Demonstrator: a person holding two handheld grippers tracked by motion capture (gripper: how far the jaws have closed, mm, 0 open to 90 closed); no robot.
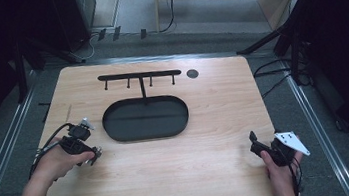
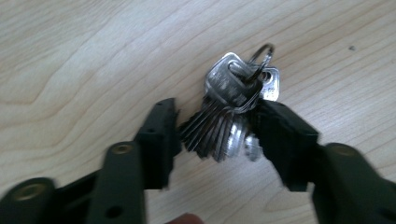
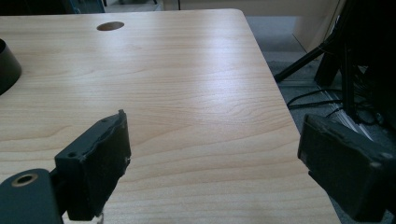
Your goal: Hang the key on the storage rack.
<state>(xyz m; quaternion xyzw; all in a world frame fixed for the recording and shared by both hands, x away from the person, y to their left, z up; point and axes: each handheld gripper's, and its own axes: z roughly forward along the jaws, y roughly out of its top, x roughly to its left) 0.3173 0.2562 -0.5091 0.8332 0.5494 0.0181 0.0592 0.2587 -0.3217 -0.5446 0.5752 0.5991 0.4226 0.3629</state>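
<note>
A bunch of silver keys (image 2: 226, 114) on a split ring (image 2: 261, 56) lies on the light wooden table (image 1: 170, 164). My left gripper (image 2: 219, 109) straddles the fanned key blades, and its black pads (image 2: 161, 135) meet them on both sides. In the high view this gripper (image 1: 91, 138) sits at the table's left, just left of the tray, held by a hand. My right gripper (image 3: 212, 140) stands wide open over bare wood near the front right corner, nothing between its jaws; the high view shows it (image 1: 254, 141) low at the right.
A black oval tray (image 1: 108, 122) lies mid-table, with a black hook rack (image 1: 139, 75) standing behind it. A round hole (image 1: 192, 73) is at the back right. The table's right edge (image 3: 275, 93) drops off to cables and stand legs on the floor.
</note>
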